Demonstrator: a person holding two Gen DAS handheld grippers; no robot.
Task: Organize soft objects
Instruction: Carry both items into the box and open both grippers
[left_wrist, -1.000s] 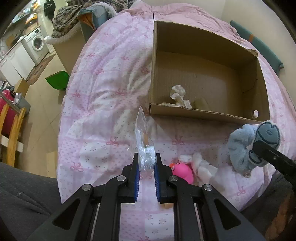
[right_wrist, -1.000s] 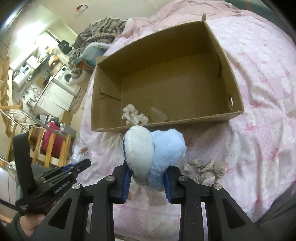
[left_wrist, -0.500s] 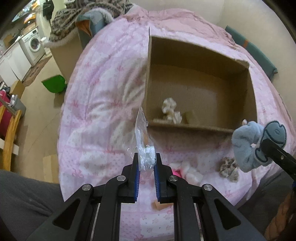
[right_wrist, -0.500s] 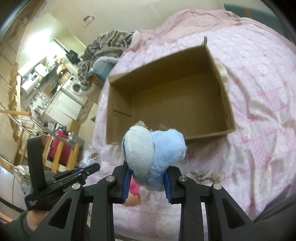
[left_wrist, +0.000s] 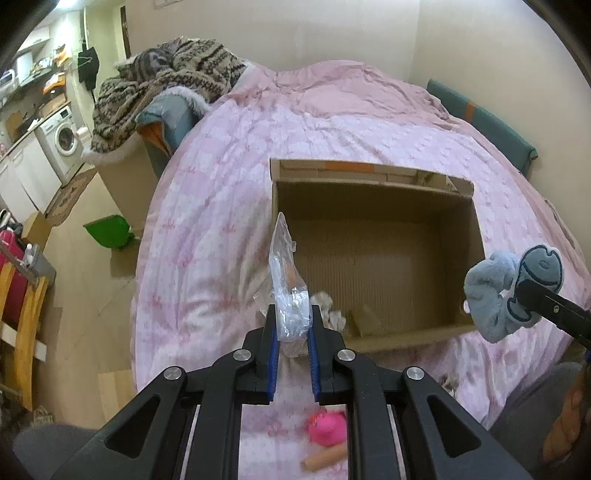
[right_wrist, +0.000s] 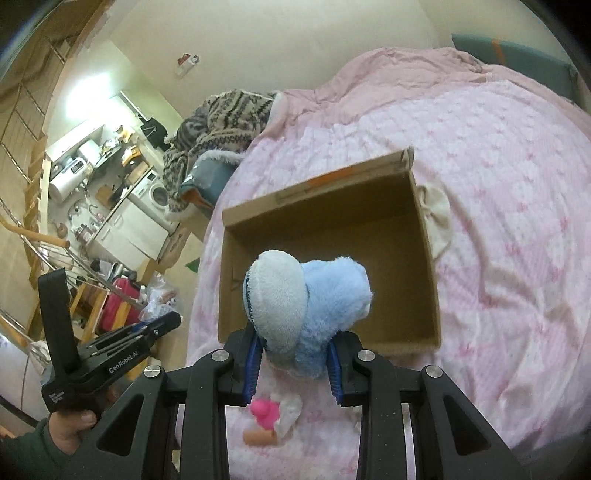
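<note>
Pinching a plastic bag (left_wrist: 286, 291), the left gripper (left_wrist: 291, 332) hung near the box (left_wrist: 373, 343); the right gripper (right_wrist: 293, 356) squeezed a blue plush (right_wrist: 325, 295); one rag (left_wrist: 330, 308) lay inside; a pink toy (left_wrist: 327, 428) remained on the bed's (left_wrist: 207, 221) near edge.

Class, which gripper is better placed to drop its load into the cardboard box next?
Probably the right gripper: its blue plush toy seems to hang over the cardboard box, while the left gripper holds its plastic bag near the corner.

A clear crinkled plastic bag (left_wrist: 286, 291) is pinched upright betw. the left gripper's (left_wrist: 291, 332) pads, over the near-left corner of an open cardboard box (left_wrist: 373, 206) set on the pink bedspread. A fluffy blue & white plush (right_wrist: 306, 302) is clamped in the right gripper (right_wrist: 293, 360) above the box's near wall. A cream scrunchie (left_wrist: 328, 308) is seen inside the box; a pink toy (left_wrist: 327, 428) is left on the bedspread nearer than the box.
</note>
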